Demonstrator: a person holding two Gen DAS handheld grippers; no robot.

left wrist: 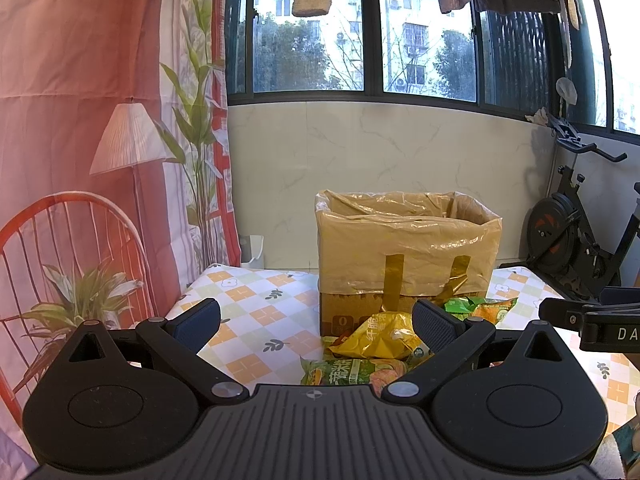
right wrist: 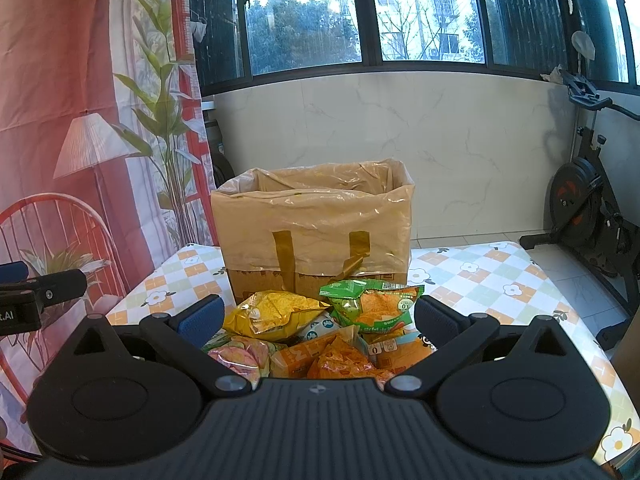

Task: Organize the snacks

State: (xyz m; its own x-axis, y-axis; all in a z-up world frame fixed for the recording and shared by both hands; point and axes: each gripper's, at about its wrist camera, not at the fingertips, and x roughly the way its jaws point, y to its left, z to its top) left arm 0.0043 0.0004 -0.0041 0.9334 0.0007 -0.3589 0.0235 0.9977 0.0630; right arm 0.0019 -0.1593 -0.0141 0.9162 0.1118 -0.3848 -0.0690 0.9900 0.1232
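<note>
Since both grippers, left (left wrist: 316, 326) & right (right wrist: 316, 320), gape wide w/ nothing held, you risk puncturing the puffy yellow bag (right wrist: 276, 314) or snagging the box liner (right wrist: 312, 216).

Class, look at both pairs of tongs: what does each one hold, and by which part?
Nothing. The left tongs and right tongs are both open and empty; the snack packets lie untouched on the table.
</note>
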